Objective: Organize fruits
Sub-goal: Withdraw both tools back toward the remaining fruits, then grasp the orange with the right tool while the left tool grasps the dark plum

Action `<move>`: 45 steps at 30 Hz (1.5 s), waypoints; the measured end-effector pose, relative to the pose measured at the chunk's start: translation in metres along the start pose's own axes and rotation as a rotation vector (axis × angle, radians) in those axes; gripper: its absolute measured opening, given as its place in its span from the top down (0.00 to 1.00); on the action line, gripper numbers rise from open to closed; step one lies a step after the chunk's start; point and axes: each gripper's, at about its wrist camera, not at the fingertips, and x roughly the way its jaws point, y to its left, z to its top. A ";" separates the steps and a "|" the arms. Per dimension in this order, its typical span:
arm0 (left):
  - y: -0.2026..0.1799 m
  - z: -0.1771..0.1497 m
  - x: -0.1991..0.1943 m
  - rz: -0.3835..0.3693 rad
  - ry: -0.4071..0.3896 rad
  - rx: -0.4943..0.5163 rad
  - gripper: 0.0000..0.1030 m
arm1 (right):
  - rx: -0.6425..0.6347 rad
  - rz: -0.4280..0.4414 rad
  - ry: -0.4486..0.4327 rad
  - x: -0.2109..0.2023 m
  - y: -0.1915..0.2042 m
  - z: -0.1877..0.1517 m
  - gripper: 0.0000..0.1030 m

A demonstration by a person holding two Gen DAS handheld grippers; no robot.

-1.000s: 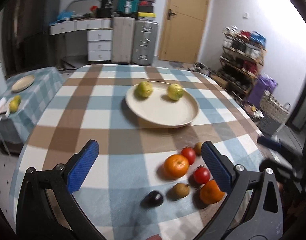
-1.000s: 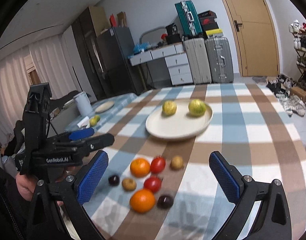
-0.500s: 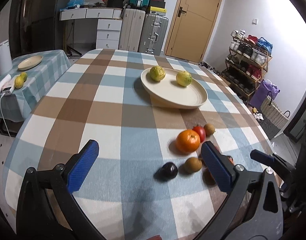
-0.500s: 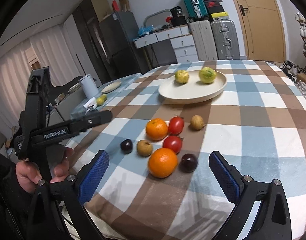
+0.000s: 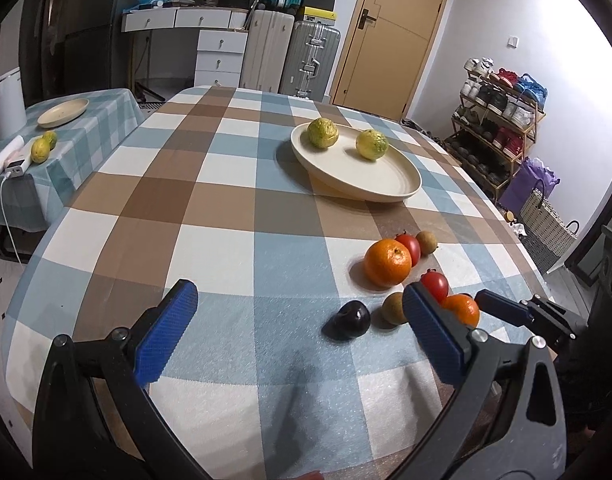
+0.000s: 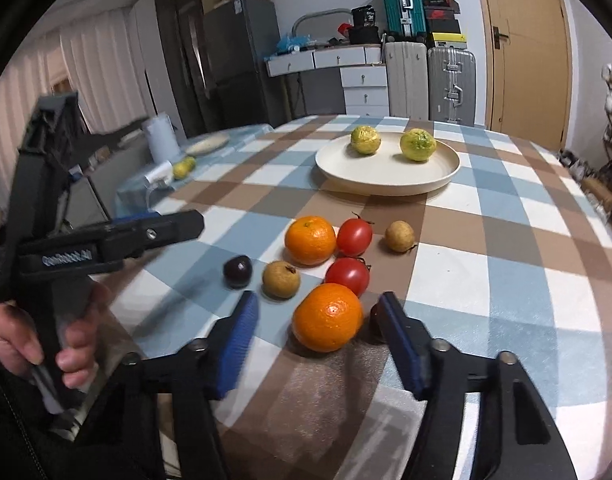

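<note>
A cream plate (image 6: 386,186) (image 5: 386,190) at the table's far side holds two yellow-green fruits (image 6: 365,140) (image 6: 417,145). Nearer lie two oranges, two red tomatoes (image 6: 354,237), two brown fruits (image 6: 281,279) and dark plums (image 6: 238,270). My right gripper (image 6: 318,320) is open, its blue pads on either side of the near orange (image 6: 327,317), not touching it. My left gripper (image 5: 302,324) is open and empty above the cloth, left of the dark plum (image 5: 351,319) and far orange (image 5: 387,262).
The checked tablecloth (image 5: 226,208) covers the whole table. A side table (image 5: 62,136) on the left carries a small plate, yellow fruit and a white kettle. Suitcases, drawers and a door stand behind; a shoe rack (image 5: 502,104) is on the right.
My right gripper has moved forward and down to the near orange and its jaws have narrowed around it. My left gripper has drifted slightly nearer the fruit cluster.
</note>
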 end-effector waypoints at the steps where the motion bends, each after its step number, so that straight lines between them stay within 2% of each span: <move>1: 0.001 -0.001 0.001 -0.002 0.002 -0.002 0.01 | -0.017 -0.012 0.007 0.002 0.002 0.000 0.48; 5: 0.003 -0.001 0.003 -0.003 0.011 -0.008 0.01 | -0.074 -0.067 0.019 0.007 0.008 -0.002 0.62; 13: 0.003 -0.003 0.011 -0.030 0.041 0.001 0.01 | -0.020 -0.033 0.017 0.007 -0.002 -0.002 0.64; 18: 0.000 -0.007 0.020 -0.074 0.090 0.008 0.01 | 0.053 0.015 -0.015 0.001 -0.012 -0.001 0.64; 27: 0.000 -0.007 0.041 -0.155 0.165 0.002 0.02 | 0.104 0.066 -0.036 -0.004 -0.021 -0.001 0.64; 29: -0.001 -0.006 0.044 -0.177 0.171 0.012 0.06 | 0.113 0.085 -0.037 -0.004 -0.023 -0.002 0.64; 32: -0.003 -0.005 0.047 -0.199 0.182 0.035 0.19 | 0.115 0.108 -0.041 -0.004 -0.023 -0.003 0.64; 34: -0.006 -0.004 0.050 -0.217 0.198 0.051 0.36 | 0.116 0.117 -0.042 -0.004 -0.023 -0.004 0.64; 39: -0.014 -0.006 0.057 -0.246 0.229 0.095 0.55 | 0.125 0.120 -0.056 -0.007 -0.026 -0.003 0.64; 43: -0.014 -0.006 0.059 -0.253 0.246 0.130 0.78 | 0.130 0.117 -0.071 -0.012 -0.030 -0.001 0.64; 45: -0.012 -0.006 0.059 -0.266 0.251 0.129 0.78 | 0.130 0.117 -0.075 -0.013 -0.031 -0.001 0.64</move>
